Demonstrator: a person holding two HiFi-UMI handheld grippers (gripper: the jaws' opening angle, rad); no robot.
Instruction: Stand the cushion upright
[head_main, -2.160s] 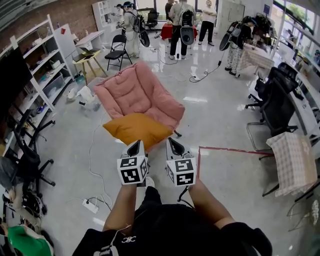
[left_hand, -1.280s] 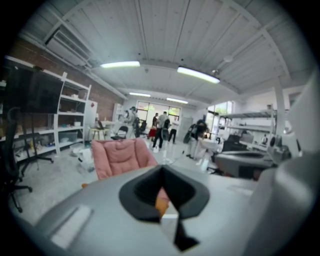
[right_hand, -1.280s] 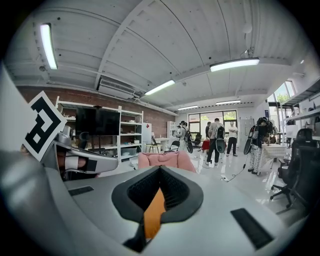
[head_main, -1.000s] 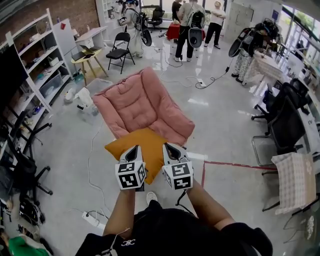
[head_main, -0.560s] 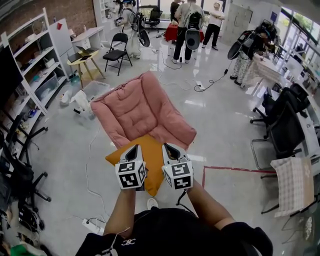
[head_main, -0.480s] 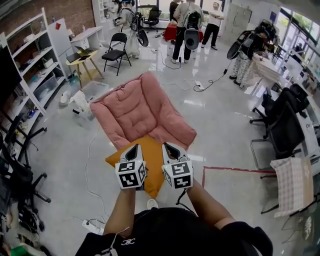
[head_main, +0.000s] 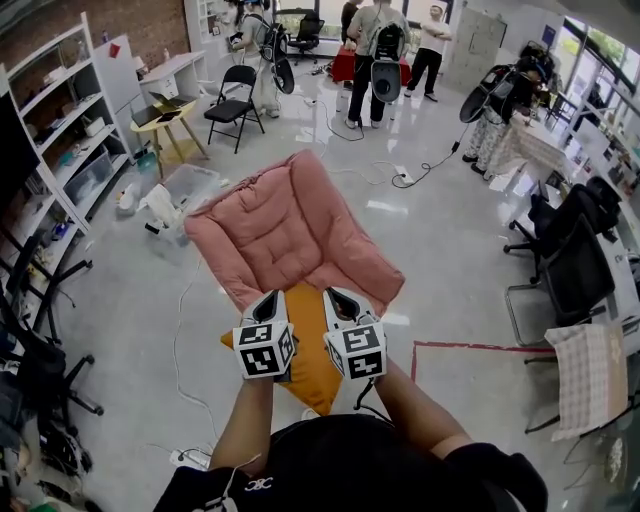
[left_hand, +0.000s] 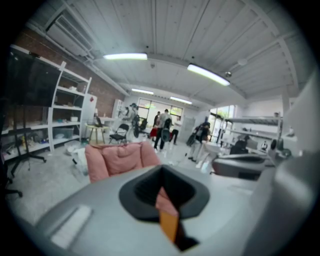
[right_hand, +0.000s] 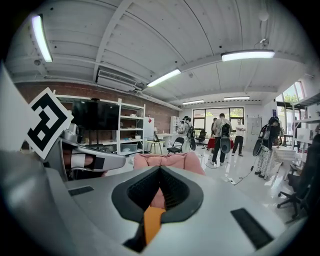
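An orange cushion (head_main: 312, 375) lies flat on the front of the seat of a pink padded chair (head_main: 290, 225). Both grippers hover side by side over the cushion, pointing at the chair's back. My left gripper (head_main: 272, 296) has its jaws together with nothing in them. My right gripper (head_main: 335, 294) is likewise shut and empty. In the left gripper view the cushion (left_hand: 169, 225) shows as an orange strip below the closed jaws (left_hand: 161, 172), with the chair (left_hand: 120, 157) beyond. The right gripper view shows the same: cushion (right_hand: 151, 220), gripper (right_hand: 160, 175), chair (right_hand: 167, 161).
A black folding chair (head_main: 228, 100) and a small table (head_main: 170, 115) stand beyond the pink chair. Shelving (head_main: 60, 140) lines the left wall. Office chairs (head_main: 565, 260) stand at the right. Several people (head_main: 385, 50) stand at the back. Red tape (head_main: 470, 347) marks the floor.
The person and both grippers have moved forward toward the pink chair. The grippers now hang over the orange cushion, which has slid nearer and lower in the head view. Both jaws stayed shut.
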